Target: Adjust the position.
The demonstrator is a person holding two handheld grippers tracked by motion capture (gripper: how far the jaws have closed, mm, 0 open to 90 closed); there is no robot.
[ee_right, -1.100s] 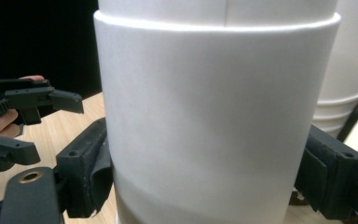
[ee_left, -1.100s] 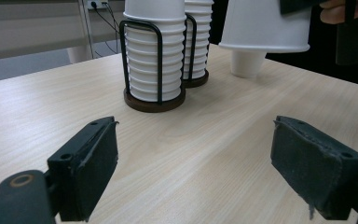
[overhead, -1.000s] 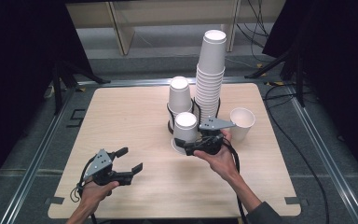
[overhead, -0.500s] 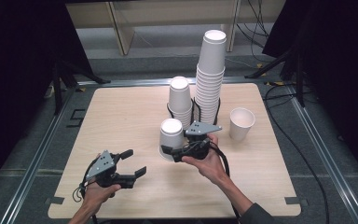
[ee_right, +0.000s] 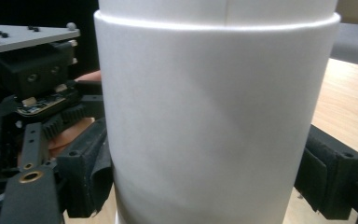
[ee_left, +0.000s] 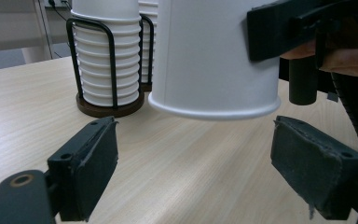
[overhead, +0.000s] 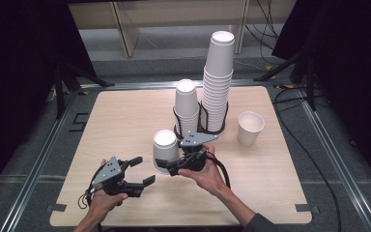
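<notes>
right gripper – jaws clamped on the upside-down paper cup, held just above the table, near centre | left gripper – jaws apart, nothing between them, near-left just beside the cup | short stack and tall stack in black racks farther back | single upright cup at right

my matt black rubbery fingers press a smooth matt paper cup; pale wood-grain surface, glossy black wire holder.
</notes>
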